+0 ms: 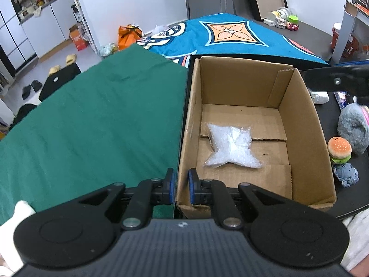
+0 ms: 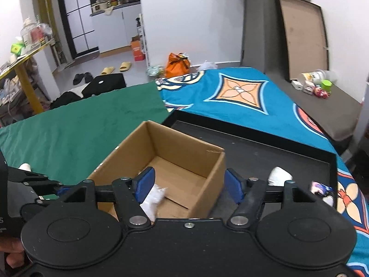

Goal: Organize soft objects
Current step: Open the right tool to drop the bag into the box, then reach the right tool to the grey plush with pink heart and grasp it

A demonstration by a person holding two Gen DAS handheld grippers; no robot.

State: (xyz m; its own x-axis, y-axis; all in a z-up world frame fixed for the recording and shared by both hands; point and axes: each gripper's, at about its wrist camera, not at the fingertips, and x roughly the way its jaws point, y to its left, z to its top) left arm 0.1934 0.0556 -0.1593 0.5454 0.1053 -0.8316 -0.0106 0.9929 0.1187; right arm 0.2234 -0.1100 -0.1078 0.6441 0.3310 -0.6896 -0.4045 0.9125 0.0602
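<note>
On the black tray [image 2: 265, 152] in front of me stands an open cardboard box [image 1: 309, 124], my collecting bin for the soft things. My judgement is that the job is at an early stage: one item is in and several are still out.

Inside the box, a single soft packet of clear bubble wrap [image 1: 231, 149] lies flat on the cardboard floor, slightly toward the near side. Nothing else is in the box as far as I can see.

Outside the box, on its right side, three plush toys wait on the tray: a fuzzy grey plush [image 1: 352, 127], a small hamburger plush [image 1: 339, 150] just beside it, and a little blue-grey plush [image 1: 346, 175] just below the hamburger. A crumpled white soft lump [image 2: 279, 176] also lies on the tray beyond them, and a small printed packet [image 2: 320, 188] sits near the tray's right edge; I cannot tell what that packet is.

My left gripper [image 1: 180, 187] straddles the box's near left wall, one blue pad [image 1: 170, 184] outside and one inside, closed onto that wall to steady it.

My right gripper [image 2: 189, 184] hovers over the box's near right corner with its jaws spread wide and nothing between them.

A green cloth [image 1: 92, 120] and a patterned blue cloth [image 2: 242, 99] cover the surface beyond.
</note>
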